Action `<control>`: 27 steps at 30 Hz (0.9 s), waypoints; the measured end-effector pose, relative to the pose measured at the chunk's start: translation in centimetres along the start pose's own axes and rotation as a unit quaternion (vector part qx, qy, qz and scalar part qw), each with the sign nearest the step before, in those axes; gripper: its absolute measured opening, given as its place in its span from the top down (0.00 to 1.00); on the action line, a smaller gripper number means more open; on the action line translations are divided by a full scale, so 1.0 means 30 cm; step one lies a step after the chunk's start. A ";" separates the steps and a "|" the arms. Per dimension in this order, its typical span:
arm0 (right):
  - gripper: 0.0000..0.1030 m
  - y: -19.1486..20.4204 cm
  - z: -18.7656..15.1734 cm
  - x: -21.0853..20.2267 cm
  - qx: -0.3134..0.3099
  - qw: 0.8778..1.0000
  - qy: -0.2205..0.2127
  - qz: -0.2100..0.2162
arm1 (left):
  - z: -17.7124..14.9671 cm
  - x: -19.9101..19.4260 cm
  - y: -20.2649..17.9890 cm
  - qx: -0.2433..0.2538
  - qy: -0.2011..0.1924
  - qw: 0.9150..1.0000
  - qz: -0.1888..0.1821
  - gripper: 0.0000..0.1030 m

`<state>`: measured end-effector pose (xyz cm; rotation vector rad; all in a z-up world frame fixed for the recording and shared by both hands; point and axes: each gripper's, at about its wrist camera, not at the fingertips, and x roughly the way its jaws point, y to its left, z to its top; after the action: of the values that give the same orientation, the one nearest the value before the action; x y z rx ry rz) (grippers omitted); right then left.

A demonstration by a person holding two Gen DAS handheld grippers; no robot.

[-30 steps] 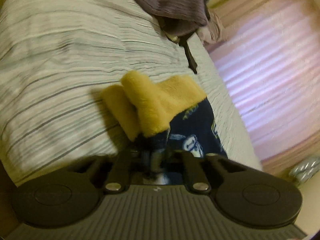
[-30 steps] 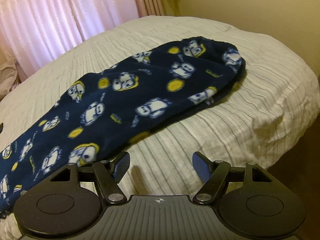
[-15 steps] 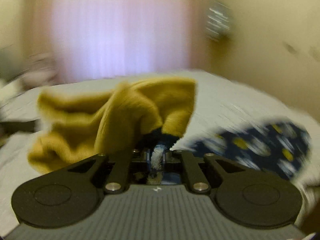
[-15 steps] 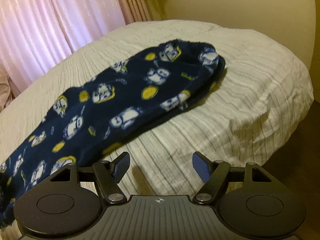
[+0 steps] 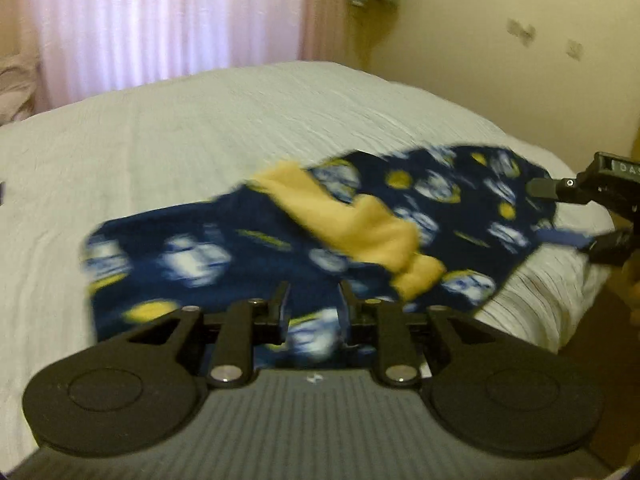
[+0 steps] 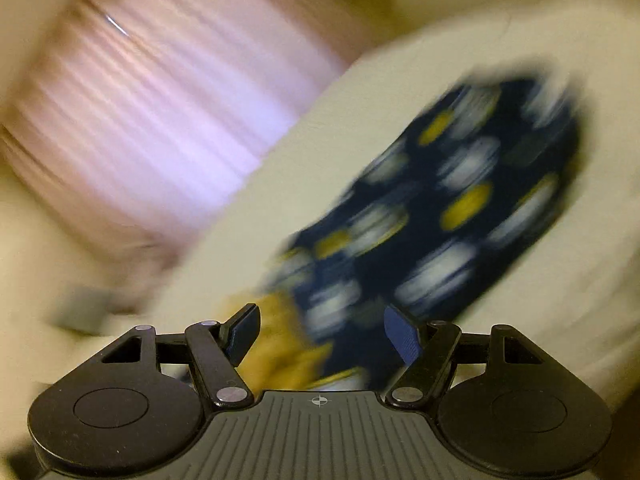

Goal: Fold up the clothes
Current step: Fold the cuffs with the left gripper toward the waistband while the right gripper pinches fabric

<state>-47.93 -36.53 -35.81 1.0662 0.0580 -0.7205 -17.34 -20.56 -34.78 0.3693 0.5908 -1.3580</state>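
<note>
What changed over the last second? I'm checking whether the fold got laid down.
The left hand-held gripper, which was clamped on the yellow cuff, carried it over onto the navy fleece pants and let go; its jaws now stand apart. The right hand-held gripper swung toward the pants, blurring its view, and stayed open. The pants remain on the bed.

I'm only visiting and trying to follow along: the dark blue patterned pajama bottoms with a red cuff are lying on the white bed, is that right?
Almost. The cuff is yellow, not red; the left wrist view shows it folded over onto the navy patterned pajama bottoms. The rest holds: they lie on the white bed.
</note>
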 end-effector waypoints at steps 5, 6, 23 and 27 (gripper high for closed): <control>0.30 0.015 -0.022 0.176 0.063 0.996 0.057 0.033 | -0.032 -0.071 0.158 -0.085 0.003 0.996 0.004 0.81; 0.30 0.013 -0.020 0.205 0.066 0.996 0.061 0.026 | -0.040 -0.082 0.174 -0.089 0.004 0.996 0.008 0.81; 0.96 0.052 -0.071 0.233 0.082 0.993 0.079 0.006 | -0.073 -0.120 0.303 -0.148 -0.002 0.989 -0.011 0.81; 0.77 0.024 -0.098 0.221 0.100 0.991 0.089 0.009 | -0.083 -0.118 0.303 -0.154 -0.001 0.988 -0.011 0.81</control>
<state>-41.54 -37.33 -39.23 1.3203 0.1314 -0.6223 -9.26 -14.61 -35.48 0.1098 0.7924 -1.2635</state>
